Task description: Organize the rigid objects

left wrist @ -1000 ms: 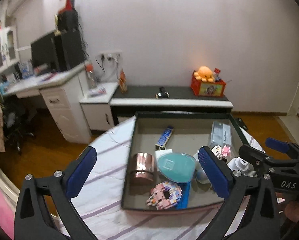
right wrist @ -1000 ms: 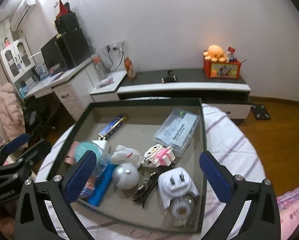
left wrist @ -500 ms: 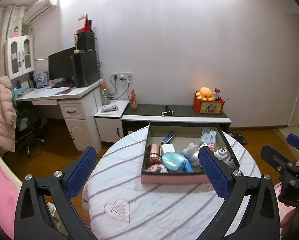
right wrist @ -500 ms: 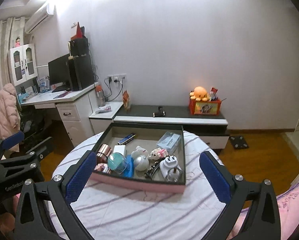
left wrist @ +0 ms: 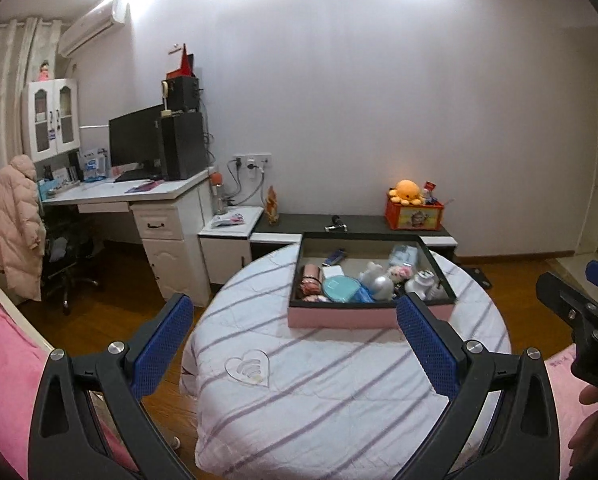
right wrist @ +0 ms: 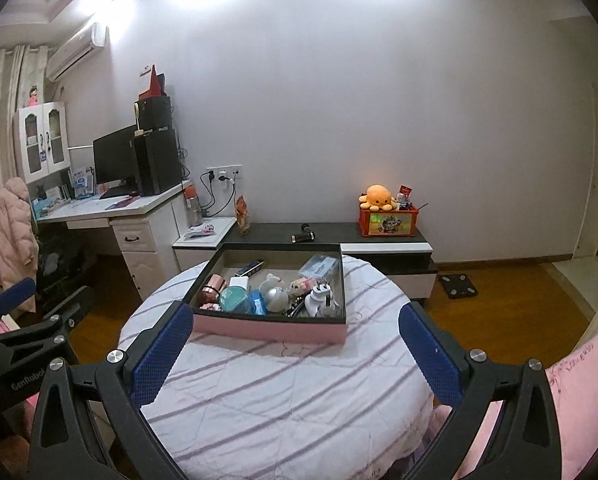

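Above the near edge of the round table (left wrist: 339,392), I held both grippers level and well back from the box (right wrist: 271,330), each pointing forward toward it. The left gripper (left wrist: 295,344) had its blue pads (left wrist: 161,346) spread wide with nothing between them; the right gripper (right wrist: 295,354) was spread just as wide and empty. In the right view the left tool sat low at the left edge; in the left view the right tool showed at the far right, with part of a hand (left wrist: 591,428) below it. The box rested on the striped cloth at the table's far side, crowded with small items: a teal case (right wrist: 235,298), a silver ball (right wrist: 277,298), a white plug (right wrist: 319,296).
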A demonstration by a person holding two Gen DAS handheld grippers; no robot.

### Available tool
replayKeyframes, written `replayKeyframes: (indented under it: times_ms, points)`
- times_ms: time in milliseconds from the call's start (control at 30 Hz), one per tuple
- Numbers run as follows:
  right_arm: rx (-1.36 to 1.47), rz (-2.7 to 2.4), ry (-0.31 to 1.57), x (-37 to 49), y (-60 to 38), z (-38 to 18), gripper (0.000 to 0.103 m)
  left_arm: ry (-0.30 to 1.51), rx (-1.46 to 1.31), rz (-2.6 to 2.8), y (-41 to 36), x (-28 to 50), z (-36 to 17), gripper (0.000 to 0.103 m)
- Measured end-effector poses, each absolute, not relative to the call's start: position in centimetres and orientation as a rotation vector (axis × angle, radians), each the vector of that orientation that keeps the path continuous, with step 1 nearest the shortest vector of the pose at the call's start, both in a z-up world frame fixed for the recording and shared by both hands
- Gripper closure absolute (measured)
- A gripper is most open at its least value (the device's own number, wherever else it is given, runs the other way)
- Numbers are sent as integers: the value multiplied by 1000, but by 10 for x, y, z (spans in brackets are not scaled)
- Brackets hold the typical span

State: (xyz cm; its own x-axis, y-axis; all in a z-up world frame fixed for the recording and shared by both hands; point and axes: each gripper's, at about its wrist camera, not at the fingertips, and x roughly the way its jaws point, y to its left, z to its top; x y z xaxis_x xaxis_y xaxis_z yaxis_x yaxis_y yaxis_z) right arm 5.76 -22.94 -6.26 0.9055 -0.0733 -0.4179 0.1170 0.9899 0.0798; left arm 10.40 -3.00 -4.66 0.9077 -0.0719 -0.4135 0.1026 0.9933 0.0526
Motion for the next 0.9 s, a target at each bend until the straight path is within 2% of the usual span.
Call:
replayKeyframes:
  times_ms: [900]
  points:
    - [115, -113, 419, 37, -229, -66, 0, 436, 48, -57, -32, 87, -49, 0]
